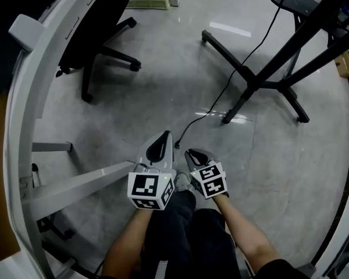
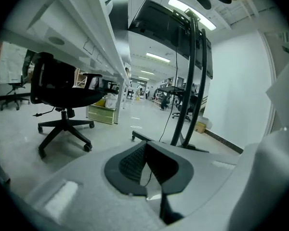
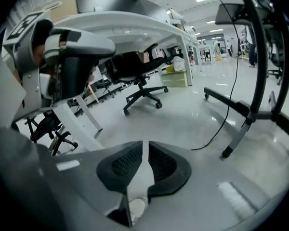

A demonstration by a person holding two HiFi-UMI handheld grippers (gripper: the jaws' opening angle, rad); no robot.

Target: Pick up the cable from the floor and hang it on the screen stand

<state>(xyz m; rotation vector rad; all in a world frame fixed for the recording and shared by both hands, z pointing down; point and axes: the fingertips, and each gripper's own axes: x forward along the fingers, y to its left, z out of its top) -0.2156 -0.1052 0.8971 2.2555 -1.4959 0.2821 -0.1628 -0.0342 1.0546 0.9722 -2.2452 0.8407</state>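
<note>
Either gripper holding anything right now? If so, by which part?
Nothing is held. The left gripper is shut and empty. The right gripper is slightly open with nothing between its jaws. The cable lies on the floor.

Ceiling strip lights (image 2: 190,7) give bright, even light, and glare streaks the glossy floor (image 1: 180,80). Fisheye bending and dark vignetting mark every edge. The left gripper (image 2: 145,148) looks soft up close.

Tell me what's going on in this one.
A person holds the left tongs and right tongs low over the floor, both empty. The black cable lies on the floor, with its loose end just ahead of them, and runs back past the screen stand. The left tongs are closed and the right show a narrow gap. Nothing is picked up yet.
</note>
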